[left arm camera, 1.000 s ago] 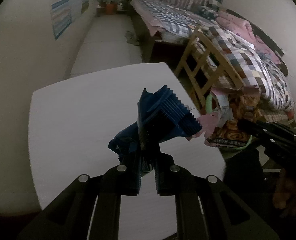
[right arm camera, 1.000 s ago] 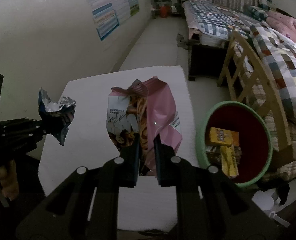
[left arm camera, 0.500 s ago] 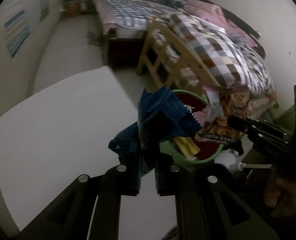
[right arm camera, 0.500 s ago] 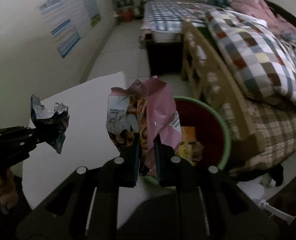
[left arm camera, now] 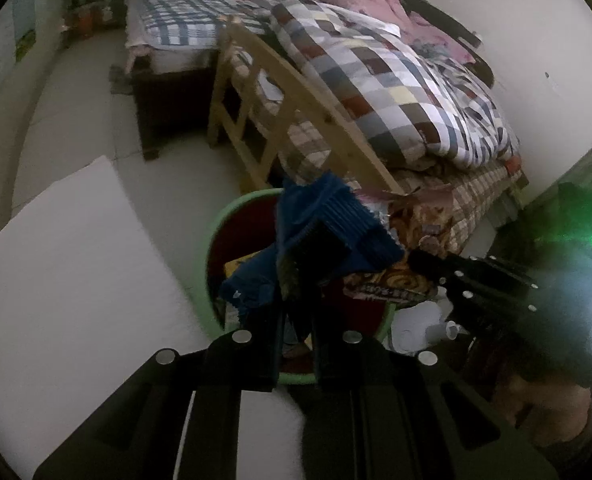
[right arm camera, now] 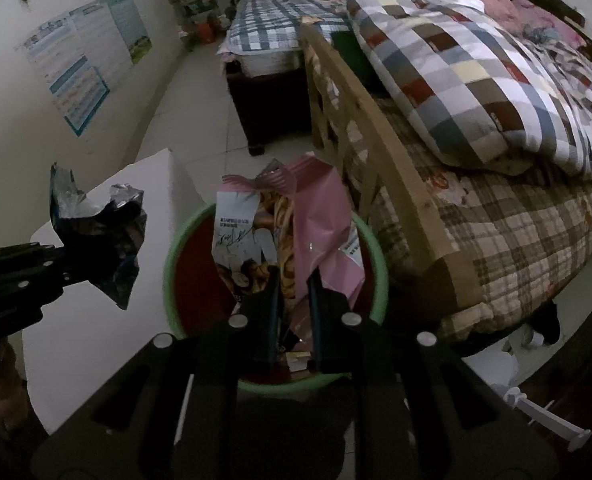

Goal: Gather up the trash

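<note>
The blue wrapper [left arm camera: 328, 236] is pinched between the fingers of the left gripper [left arm camera: 296, 320] and hangs over the green bin [left arm camera: 212, 240], whose red inside holds a yellow packet [left arm camera: 236, 268] at about 9 o'clock. The pink snack bag [right arm camera: 296, 236] is clamped in the right gripper [right arm camera: 292, 304], also above the bin, covering most of its opening from 12 o'clock down to the centre. In the right wrist view the blue wrapper sits at 9 o'clock of the bag, apart from it. A white table [left arm camera: 68, 280] lies at 9 o'clock of the bin, just beside its rim. A wooden bed frame [right arm camera: 376, 136] and checked quilt [right arm camera: 476, 80] stand at 2 o'clock.
</note>
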Tool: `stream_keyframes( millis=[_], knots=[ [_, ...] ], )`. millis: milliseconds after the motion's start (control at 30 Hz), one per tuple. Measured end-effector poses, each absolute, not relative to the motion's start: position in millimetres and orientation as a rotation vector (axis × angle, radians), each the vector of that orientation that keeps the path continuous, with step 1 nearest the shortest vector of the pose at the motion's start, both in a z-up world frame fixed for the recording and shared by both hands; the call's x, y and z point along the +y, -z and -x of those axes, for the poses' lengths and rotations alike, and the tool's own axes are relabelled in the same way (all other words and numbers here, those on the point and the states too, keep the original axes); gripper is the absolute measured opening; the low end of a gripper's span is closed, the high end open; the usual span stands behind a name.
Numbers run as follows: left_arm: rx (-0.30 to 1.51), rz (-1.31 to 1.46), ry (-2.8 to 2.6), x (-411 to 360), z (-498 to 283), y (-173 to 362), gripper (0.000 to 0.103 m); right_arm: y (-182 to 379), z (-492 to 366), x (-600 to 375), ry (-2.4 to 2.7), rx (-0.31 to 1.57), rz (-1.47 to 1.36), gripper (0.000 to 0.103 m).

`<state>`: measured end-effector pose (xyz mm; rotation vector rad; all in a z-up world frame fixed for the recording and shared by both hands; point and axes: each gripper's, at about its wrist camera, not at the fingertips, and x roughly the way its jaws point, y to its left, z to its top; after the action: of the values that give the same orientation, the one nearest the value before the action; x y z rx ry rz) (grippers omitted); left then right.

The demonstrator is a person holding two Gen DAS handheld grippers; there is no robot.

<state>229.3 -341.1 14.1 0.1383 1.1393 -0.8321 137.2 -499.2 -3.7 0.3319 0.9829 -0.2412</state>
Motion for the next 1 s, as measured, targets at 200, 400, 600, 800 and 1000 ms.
stream_keyframes(
  millis=[200, 400, 600, 800, 1000],
  knots=[
    [1.158, -0.154, 0.839, -358, -230, -8, 0.038, 14, -135, -511, 0.256, 0.994, -0.357, 0.015],
    [1.116, -0.175, 0.798, -352, -230, -14, 0.085, 12, -132, -513, 0.276, 0.965, -0.358, 0.075],
    [1.089, -0.143, 0.725, -321, -236, -26, 0.094, 4, -131, -499, 0.248, 0.956, -0.335, 0.092],
    [1.058, -0.123, 0.629, -266, -231, -39, 0.095, -20, -131, -459, 0.225, 0.914, -0.248, 0.098],
    [1.017, -0.104, 0.526, -205, -214, -50, 0.095, -42, -129, -403, 0.168, 0.877, -0.182, 0.098]
  ],
)
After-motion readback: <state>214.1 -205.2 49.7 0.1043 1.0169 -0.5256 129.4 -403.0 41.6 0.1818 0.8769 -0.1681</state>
